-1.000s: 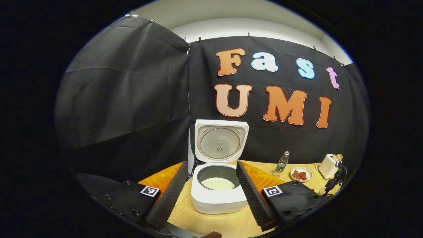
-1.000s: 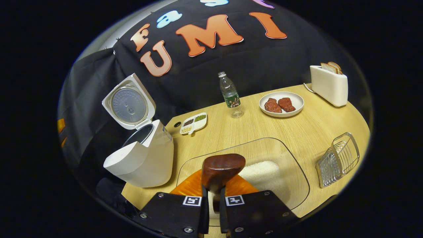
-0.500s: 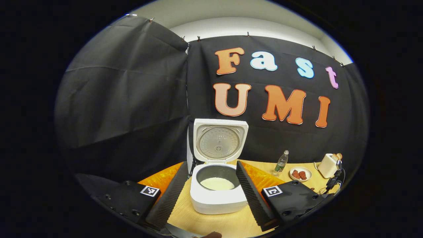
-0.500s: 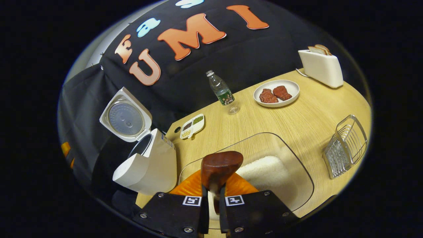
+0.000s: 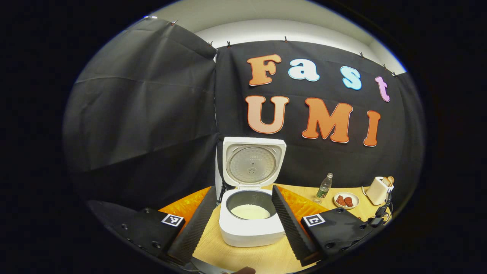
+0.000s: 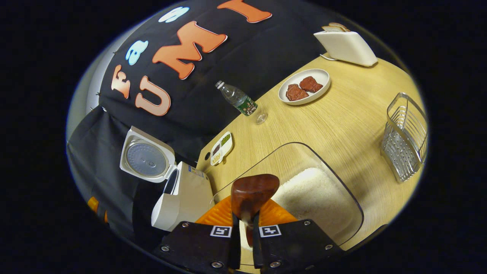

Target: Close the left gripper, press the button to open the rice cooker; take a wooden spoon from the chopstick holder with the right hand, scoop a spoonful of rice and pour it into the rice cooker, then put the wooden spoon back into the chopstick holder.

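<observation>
Spoon axis: the wooden spoon runs straight away from the right hand-held gripper – handle between the fingers, dark bowl at the far end, raised over the near edge of the clear rice tray.
Right hand-held gripper: clamped on the spoon's handle, both fingers pressing it.
Spoon and rice: the white rice lies in the tray just right of the spoon's bowl.
Left hand-held gripper: fingers spread apart, framing the rice cooker without touching it.
Rice cooker: on the worktop, lid upright and open, rice inside the pot.
Chopstick holder: wire rack at the worktop's right edge.
Change: the right view has rolled – the cooker has slid lower left, the holder higher up.
</observation>
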The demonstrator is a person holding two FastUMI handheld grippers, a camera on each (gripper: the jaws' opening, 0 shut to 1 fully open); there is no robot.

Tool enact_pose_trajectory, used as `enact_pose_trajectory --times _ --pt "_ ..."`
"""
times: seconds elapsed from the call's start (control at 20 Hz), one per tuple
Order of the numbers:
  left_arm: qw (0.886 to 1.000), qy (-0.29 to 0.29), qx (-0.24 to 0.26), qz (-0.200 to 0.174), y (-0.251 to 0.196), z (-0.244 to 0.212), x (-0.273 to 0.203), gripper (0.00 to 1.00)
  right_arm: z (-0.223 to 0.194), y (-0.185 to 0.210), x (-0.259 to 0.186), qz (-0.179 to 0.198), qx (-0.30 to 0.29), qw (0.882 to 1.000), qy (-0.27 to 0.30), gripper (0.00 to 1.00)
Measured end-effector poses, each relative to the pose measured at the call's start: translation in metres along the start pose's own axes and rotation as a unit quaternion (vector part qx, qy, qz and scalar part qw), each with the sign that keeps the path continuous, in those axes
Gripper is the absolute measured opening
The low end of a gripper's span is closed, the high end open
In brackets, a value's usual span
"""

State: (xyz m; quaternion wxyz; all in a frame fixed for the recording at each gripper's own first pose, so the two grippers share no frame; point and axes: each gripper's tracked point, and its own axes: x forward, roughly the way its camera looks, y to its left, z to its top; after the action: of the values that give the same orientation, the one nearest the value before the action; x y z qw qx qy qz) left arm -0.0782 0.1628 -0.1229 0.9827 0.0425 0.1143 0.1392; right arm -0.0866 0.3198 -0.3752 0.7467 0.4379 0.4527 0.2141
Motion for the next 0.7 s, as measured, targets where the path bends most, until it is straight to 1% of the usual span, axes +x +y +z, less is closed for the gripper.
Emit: enact_pose_trajectory --times 0.1,0.2,0.3,0.4,0.55,0.7 --pt "1.0 0.001 0.003 0.0 -0.001 0.001 0.0 0.98 -0.001 -0.004 0.0 0.004 0.018 1.0 0.006 0.12" --pt "1.0 0.0 0.005 -0.001 -0.003 0.0 0.002 0.98 0.005 -0.006 -0.002 0.016 0.044 0.999 0.006 0.12" --pt "1.0 -0.001 0.005 -0.003 -0.006 0.001 0.003 0.98 0.014 -0.007 -0.007 0.031 0.077 0.997 -0.001 0.12" --pt "1.0 -0.001 0.005 -0.005 -0.009 0.001 0.004 0.98 0.026 -0.014 -0.012 0.033 0.11 0.993 -0.018 0.12" --pt "1.0 -0.001 -0.003 -0.007 -0.014 0.0 0.008 0.98 0.054 -0.015 -0.022 0.044 0.153 0.986 -0.043 0.12" --pt "1.0 -0.001 -0.009 -0.012 -0.017 -0.001 0.009 0.98 0.075 -0.009 -0.034 0.068 0.205 0.974 -0.062 0.12"
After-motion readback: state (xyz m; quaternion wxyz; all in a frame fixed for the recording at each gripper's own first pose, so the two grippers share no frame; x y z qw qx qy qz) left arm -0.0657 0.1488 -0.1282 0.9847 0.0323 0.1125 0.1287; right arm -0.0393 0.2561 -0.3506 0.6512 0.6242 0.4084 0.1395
